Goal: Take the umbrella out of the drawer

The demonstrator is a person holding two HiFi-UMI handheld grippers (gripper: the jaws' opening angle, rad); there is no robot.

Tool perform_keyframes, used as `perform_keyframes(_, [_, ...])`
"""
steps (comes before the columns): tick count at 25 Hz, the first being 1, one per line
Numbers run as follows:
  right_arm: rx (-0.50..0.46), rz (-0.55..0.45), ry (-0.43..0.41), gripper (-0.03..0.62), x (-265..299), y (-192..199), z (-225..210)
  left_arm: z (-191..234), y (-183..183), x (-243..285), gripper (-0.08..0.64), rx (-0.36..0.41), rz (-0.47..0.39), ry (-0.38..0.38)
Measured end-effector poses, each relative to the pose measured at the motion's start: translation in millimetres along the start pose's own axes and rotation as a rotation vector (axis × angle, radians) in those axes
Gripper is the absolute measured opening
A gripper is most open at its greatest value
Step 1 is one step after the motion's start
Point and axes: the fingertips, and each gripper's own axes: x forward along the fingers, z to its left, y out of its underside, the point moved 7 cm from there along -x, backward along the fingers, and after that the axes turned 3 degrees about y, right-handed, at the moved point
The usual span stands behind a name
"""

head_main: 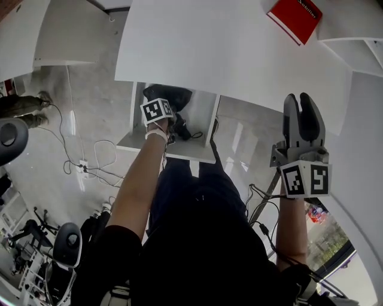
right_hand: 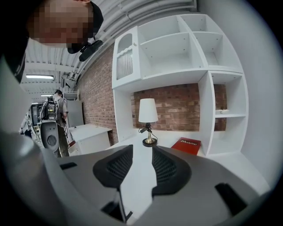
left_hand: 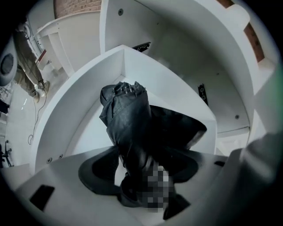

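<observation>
- The left gripper points steeply down into the open drawer. Its jaws stand wide apart with the umbrella between them, and they do not seem to press it yet. Probably they are held so wide in order to straddle the thick folded bundle before closing.
- The black umbrella lies folded inside the drawer, toward its white corner, so it is not yet taken out.
- The right gripper hangs above the white tabletop, its jaws a little apart and empty. It seems kept aside, free to help.
- Farther off, a red book lies on the tabletop and a lamp stands before the brick wall, both well apart from the work.
</observation>
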Motion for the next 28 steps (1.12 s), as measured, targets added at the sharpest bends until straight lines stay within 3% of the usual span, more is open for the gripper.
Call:
perform_keyframes(4, [0.002,0.016,-0.001,0.132,-3,7,-3,6,3,8,0.284,-0.028,0.013,-0.012])
perform_keyframes(11, [-0.003,0.034,-0.001,0.129,-8,14,-6,12,4,20,0.282,-0.082,-0.012,0.082])
perform_keyframes(15, [-0.015,0.038,-0.005,0.121,-12,16,-4,11,8,12,0.231,-0.093,-0.077,0.058])
perform_keyframes(19, [-0.020,0.025,-0.013,0.117,-12,10,0,5,10,-5,0.226,-0.084,-0.144,0.074])
perform_keyframes(24, [-0.045,-0.009,-0.022,0.115,-9,-1,6,-8,5,-31,0.226,0.025,-0.213,0.059])
perform_keyframes(28, [-0.048,-0.039,-0.033,0.114,-9,-13,15,-8,6,-53,0.226,-0.041,-0.280,0.081])
